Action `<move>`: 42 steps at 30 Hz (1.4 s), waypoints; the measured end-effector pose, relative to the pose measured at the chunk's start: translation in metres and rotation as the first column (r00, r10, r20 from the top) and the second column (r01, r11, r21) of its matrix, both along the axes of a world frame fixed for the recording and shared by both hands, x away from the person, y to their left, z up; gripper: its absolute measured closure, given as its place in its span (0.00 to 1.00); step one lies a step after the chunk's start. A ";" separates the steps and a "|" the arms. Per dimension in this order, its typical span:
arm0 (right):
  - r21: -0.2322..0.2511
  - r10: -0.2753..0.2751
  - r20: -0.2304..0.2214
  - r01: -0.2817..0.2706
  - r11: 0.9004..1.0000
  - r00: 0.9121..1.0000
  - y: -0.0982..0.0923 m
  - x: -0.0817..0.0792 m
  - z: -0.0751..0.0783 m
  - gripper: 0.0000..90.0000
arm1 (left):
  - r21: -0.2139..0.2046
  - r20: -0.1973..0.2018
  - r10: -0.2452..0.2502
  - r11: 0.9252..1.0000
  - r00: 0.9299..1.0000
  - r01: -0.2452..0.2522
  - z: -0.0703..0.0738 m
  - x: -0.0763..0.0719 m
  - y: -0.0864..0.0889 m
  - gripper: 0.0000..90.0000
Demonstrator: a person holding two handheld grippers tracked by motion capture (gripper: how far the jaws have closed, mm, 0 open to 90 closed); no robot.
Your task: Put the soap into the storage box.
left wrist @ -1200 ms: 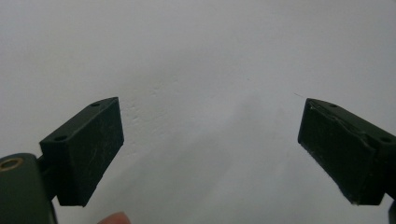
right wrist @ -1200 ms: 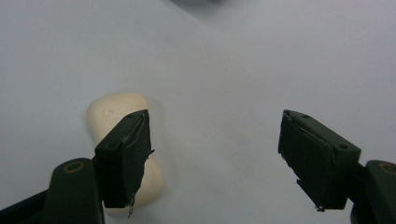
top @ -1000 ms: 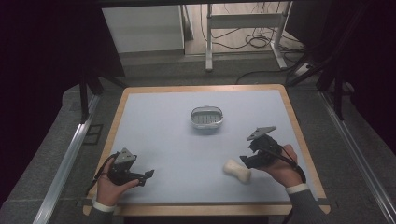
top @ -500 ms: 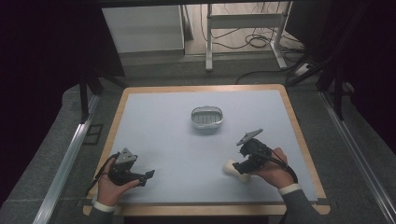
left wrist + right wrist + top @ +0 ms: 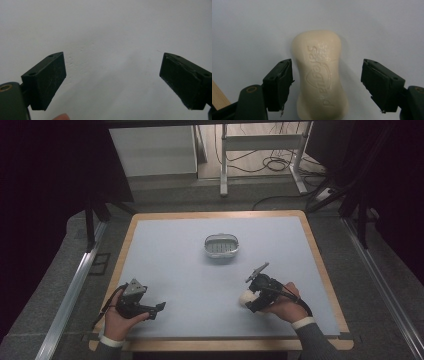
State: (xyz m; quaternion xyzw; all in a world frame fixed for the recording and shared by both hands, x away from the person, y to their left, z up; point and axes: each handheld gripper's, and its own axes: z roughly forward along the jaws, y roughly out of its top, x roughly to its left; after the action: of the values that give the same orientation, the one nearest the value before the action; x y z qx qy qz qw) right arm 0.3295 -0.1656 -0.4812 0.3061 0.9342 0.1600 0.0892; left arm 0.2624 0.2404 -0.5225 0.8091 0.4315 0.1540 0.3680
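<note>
Soap bar (image 5: pixel 321 75) lies between the right gripper's (image 5: pixel 327 85) spread jaws (unpinched), hand angled low; left gripper (image 5: pixel 112 80) rests near-left, jaws apart.

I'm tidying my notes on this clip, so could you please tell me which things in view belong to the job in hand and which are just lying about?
In the job:
- bar of soap
- right gripper, jaws open around it

Lying about:
- soap dish
- left gripper, open over bare table
</note>
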 end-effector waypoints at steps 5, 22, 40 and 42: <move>-0.031 0.017 -0.020 -0.017 0.999 1.000 0.004 0.002 -0.007 0.30 | 0.004 -0.004 -0.003 1.000 1.000 0.003 -0.001 0.000 -0.001 0.08; -0.081 0.016 -0.086 -0.023 0.996 0.996 0.007 0.004 -0.013 0.54 | 0.008 -0.003 -0.002 1.000 1.000 0.002 -0.001 0.000 -0.001 0.08; -0.045 0.003 -0.028 -0.004 0.999 1.000 -0.002 0.004 0.007 0.54 | 0.017 -0.008 -0.006 1.000 1.000 0.006 -0.003 0.001 -0.002 0.08; -0.040 0.006 -0.017 -0.007 0.999 1.000 -0.002 0.005 0.008 0.54 | 0.017 -0.009 -0.005 1.000 1.000 0.005 -0.003 0.001 -0.002 0.08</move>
State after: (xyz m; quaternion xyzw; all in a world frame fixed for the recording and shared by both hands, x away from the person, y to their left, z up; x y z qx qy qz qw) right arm 0.3345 -0.1679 -0.4734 0.3025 0.9390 0.1389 0.0870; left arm 0.2633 0.2379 -0.5253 0.8140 0.4297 0.1532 0.3596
